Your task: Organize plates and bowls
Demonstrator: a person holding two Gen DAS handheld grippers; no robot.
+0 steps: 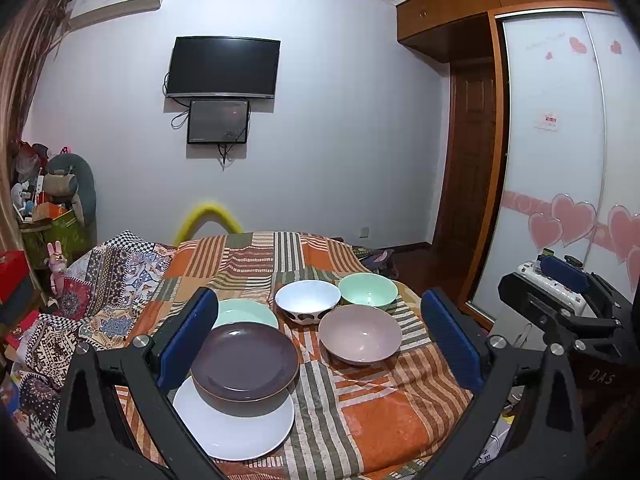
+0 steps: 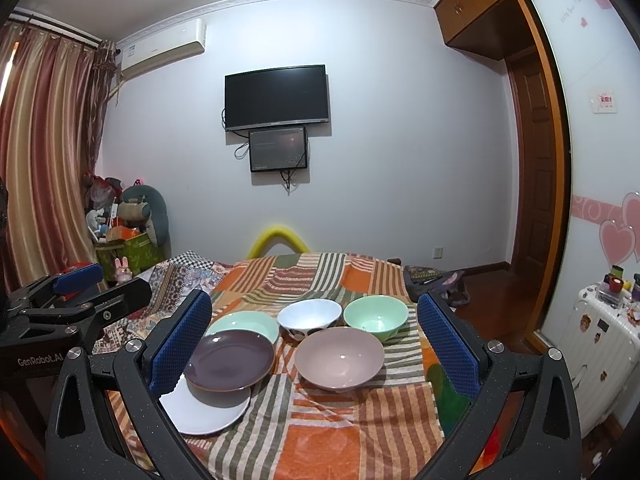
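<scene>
Your left gripper (image 1: 320, 332) hangs with its blue pads spread wide and nothing between them; your right gripper (image 2: 314, 344) is the same, agape and empty; each shows at the edge of the other's view, off to the side of the dishes; nearest you on the striped bedspread (image 1: 380, 408) lies the white plate (image 1: 236, 428), flat, its left edge cut off by a blue pad in both views; the dark purple plate (image 1: 245, 362) rests on top of it, face up and slightly tilted, overlapping the white one's far part; just behind it the pale green plate (image 1: 248, 312) lies flat, mostly hidden by the purple plate; to the right sits the mauve bowl (image 1: 360, 334), upright, mouth up, empty; beyond it the white bowl (image 1: 307, 300) with dark spots low on its side and the mint green bowl (image 1: 368, 289) stand side by side, both upright and empty; round as they all are, none has a long axis to speak of; the bedspread's far end drops out of sight below the wall-mounted television (image 1: 223, 67)
</scene>
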